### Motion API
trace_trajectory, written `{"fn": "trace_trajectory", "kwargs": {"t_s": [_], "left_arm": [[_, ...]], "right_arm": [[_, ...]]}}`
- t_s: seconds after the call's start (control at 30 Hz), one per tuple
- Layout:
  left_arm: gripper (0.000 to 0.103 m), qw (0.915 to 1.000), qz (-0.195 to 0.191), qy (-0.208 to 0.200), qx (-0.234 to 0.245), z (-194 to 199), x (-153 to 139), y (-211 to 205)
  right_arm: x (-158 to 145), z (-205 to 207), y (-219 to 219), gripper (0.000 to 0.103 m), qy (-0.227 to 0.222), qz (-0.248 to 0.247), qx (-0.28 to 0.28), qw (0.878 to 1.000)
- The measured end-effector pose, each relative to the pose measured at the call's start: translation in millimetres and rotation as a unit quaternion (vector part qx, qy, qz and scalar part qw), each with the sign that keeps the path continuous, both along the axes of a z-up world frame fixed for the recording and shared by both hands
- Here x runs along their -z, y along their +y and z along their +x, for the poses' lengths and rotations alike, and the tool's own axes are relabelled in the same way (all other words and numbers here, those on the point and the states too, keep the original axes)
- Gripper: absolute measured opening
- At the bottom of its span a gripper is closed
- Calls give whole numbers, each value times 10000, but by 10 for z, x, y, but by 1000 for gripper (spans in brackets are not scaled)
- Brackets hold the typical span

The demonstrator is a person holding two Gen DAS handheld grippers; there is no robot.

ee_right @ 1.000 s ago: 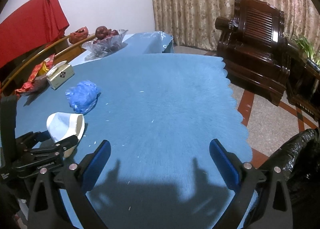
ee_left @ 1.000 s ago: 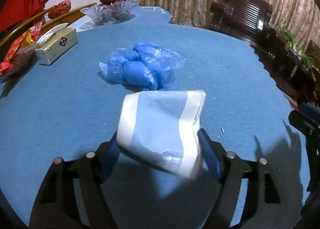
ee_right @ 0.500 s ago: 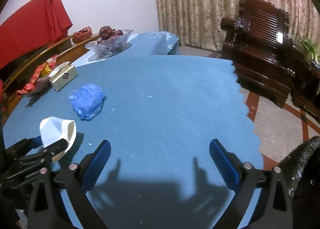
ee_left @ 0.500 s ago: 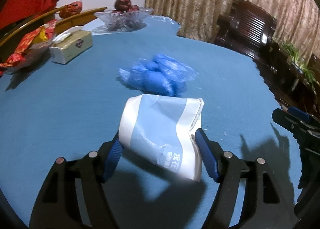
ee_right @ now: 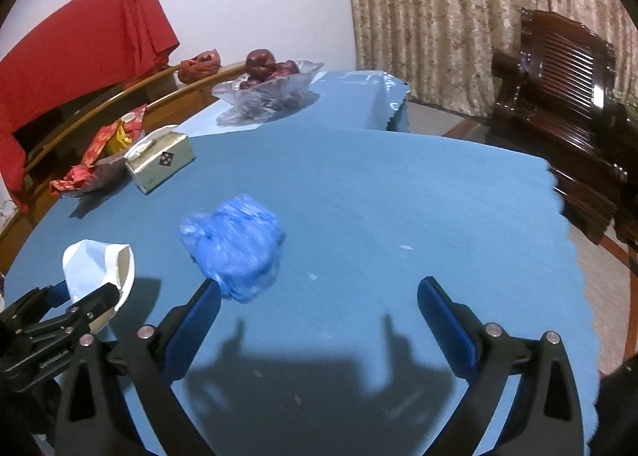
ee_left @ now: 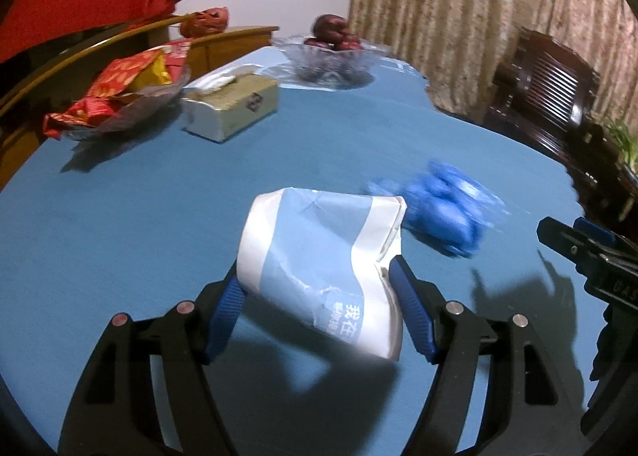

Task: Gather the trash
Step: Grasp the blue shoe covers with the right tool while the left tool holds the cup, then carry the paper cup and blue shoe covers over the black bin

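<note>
My left gripper (ee_left: 319, 296) is shut on a crumpled white and light-blue paper wrapper (ee_left: 323, 256), held just above the blue tablecloth (ee_left: 159, 224); from the right wrist view the same wrapper (ee_right: 99, 268) shows at the lower left in that gripper (ee_right: 75, 306). A bunched blue plastic bag (ee_right: 233, 244) lies on the cloth just ahead of my right gripper's left finger, and it appears at the right in the left wrist view as the blue bag (ee_left: 442, 212). My right gripper (ee_right: 319, 308) is open with nothing between its fingers.
A tissue box (ee_left: 231, 105), a glass dish of red wrappers (ee_left: 119, 105) and a glass bowl of red fruit (ee_left: 331, 53) stand at the far left and back. Dark wooden armchairs (ee_right: 558, 97) stand past the table's scalloped right edge. A black bag (ee_right: 618, 408) shows at lower right.
Both grippers have swung left across the table. The blue bag now sits close ahead of the right gripper and to the right of the left one. The wrapper stays gripped.
</note>
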State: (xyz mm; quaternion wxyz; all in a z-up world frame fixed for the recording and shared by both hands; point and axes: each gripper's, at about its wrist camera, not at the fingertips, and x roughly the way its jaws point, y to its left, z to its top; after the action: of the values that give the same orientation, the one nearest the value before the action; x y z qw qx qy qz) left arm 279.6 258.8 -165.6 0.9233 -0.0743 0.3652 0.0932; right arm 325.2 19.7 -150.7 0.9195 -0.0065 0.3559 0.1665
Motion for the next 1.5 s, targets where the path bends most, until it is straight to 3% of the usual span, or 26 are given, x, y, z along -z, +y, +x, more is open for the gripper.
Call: {"fn": "trace_trajectory", "kwargs": {"t_s": [0.57,0.67,0.73,0.83,1.17,1.5], "left_arm": [[69,9993,85,59,-349,167,82,437],[69,9993,75,62,-367,145,82,453],[69,9993,63,55,-373,131,75,458],[69,9994,72,35,-340,110,47,432],[69,9998,84,-127,-162,-2,-164,217],[69,9990,-18,-385,243,-243,-484,-294]], "right_arm": [[286,450,673,95,318,-355,-379,9981],[323,460,731,79,439,-314,-589,9968],[314,448,756,62,464,-286,-714,9960],[287,394,767,57,452,-233,-819,9953],[-51,118,496,56,183,8,-658,9977],[-476,-388,-149,56,-153,145,-274,9994]]}}
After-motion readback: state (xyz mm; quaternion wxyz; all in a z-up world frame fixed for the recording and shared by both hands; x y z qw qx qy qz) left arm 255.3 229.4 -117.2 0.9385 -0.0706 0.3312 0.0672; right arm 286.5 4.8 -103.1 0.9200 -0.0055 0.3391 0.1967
